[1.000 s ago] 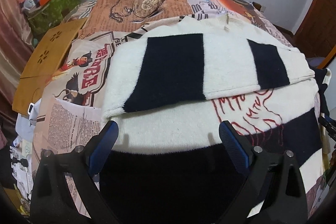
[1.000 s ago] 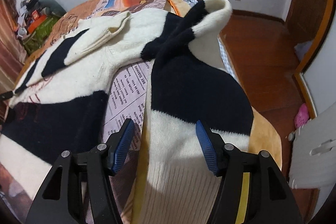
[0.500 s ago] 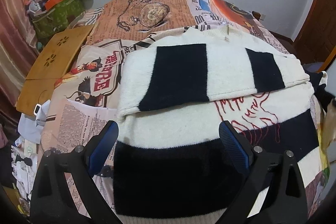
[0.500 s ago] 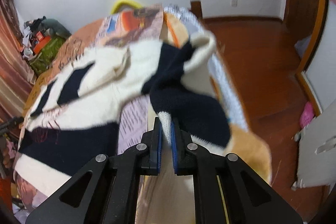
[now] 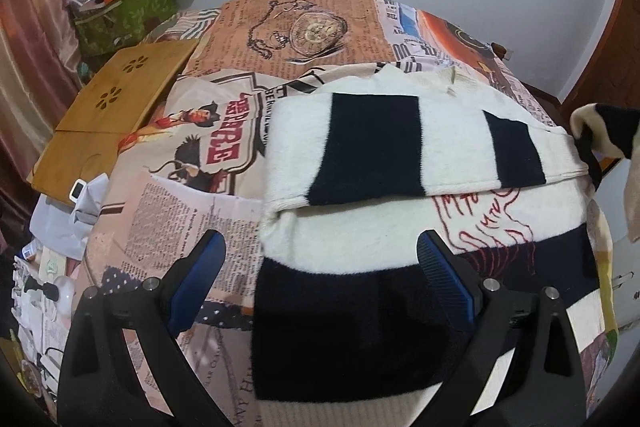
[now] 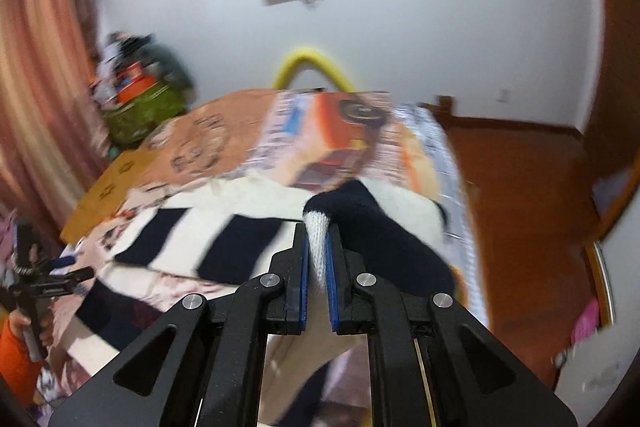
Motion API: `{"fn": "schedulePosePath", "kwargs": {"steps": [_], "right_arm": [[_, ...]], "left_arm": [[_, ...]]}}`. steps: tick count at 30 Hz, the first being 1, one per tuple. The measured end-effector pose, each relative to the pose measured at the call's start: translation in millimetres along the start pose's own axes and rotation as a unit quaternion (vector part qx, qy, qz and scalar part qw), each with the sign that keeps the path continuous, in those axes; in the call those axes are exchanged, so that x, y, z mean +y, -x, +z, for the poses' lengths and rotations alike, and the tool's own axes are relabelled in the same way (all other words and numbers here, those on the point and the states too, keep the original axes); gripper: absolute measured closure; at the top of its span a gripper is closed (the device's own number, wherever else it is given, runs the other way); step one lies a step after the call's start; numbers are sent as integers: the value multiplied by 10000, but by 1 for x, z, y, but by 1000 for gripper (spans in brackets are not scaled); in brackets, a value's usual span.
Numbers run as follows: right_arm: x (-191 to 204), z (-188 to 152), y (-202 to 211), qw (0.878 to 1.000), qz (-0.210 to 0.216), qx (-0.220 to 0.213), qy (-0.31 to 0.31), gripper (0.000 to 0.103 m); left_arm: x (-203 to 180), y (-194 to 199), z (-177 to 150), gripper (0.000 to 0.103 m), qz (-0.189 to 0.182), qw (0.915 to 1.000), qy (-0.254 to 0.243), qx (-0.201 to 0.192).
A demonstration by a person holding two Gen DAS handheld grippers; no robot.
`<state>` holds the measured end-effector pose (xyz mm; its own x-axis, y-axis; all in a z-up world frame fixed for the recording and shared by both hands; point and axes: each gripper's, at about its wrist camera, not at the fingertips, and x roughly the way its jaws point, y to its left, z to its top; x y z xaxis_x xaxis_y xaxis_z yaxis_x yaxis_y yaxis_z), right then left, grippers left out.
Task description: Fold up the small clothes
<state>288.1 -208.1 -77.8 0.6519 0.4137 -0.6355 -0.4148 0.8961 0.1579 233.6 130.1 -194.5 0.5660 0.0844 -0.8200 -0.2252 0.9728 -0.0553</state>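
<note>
A cream and navy striped sweater (image 5: 400, 219) lies flat on the bed, with red stitched lettering on its chest. Its left sleeve (image 5: 400, 147) is folded across the body. My left gripper (image 5: 320, 279) is open and empty, hovering above the sweater's lower navy band. My right gripper (image 6: 317, 255) is shut on the cuff of the right sleeve (image 6: 384, 231) and holds it lifted over the sweater (image 6: 224, 227). The raised sleeve also shows at the right edge of the left wrist view (image 5: 608, 131).
A printed newspaper-pattern bedspread (image 5: 304, 27) covers the bed. A wooden lap tray (image 5: 116, 111) lies at its left edge. A green bag with clutter (image 5: 124, 7) stands in the far left corner. Wooden floor (image 6: 520, 187) is to the right of the bed.
My right gripper closed on the right sleeve cuff, then lifted it up and carried it over the sweater. My left gripper drew back, so more of the sweater shows.
</note>
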Motion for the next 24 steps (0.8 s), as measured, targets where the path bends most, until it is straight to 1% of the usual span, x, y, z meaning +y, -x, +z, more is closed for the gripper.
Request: {"fn": "schedulePosePath", "kwargs": {"steps": [1,2,3,5,6,7,9,12,14,18,21,24], "right_arm": [[13,-1,-12,9998,133,122,130,92],[19,-3,-18,9994,193,203,204,92],[25,-4,-26,9989,248,283,270,90],[32,-12,-33,9982,336,361,337,79],[32,-13,-32,9983,334,361,324,77],[28,-17,-32,9985,322,356,279,73],[19,-17,-29,9990,277,332,151,71],[-6,-22,-19,9994,56,304,-152,66],[-27,-28,-16,9987,-150,320,-380,60],[-64,-45,-18,9942,-353,518,-878,60],[-76,-60,-19,9921,-316,578,-1064,60],[-79,-73,-18,9918,-360,657,-1034,60]], "left_arm": [[2,1,-1,6,18,10000,14,1],[4,2,-1,6,31,10000,33,0],[6,3,-1,6,36,10000,46,-3],[10,6,-2,6,59,9999,78,-23],[11,8,-2,6,71,9999,86,-32],[13,9,-1,6,87,9999,87,-39],[14,10,0,6,116,9999,78,-48],[9,7,3,6,129,9999,72,-35],[4,3,4,6,79,9999,83,2],[-18,-7,8,6,-57,9999,-10,133],[-52,-13,11,6,-182,9992,-282,230],[-91,-14,13,6,-304,9972,-635,254]]}}
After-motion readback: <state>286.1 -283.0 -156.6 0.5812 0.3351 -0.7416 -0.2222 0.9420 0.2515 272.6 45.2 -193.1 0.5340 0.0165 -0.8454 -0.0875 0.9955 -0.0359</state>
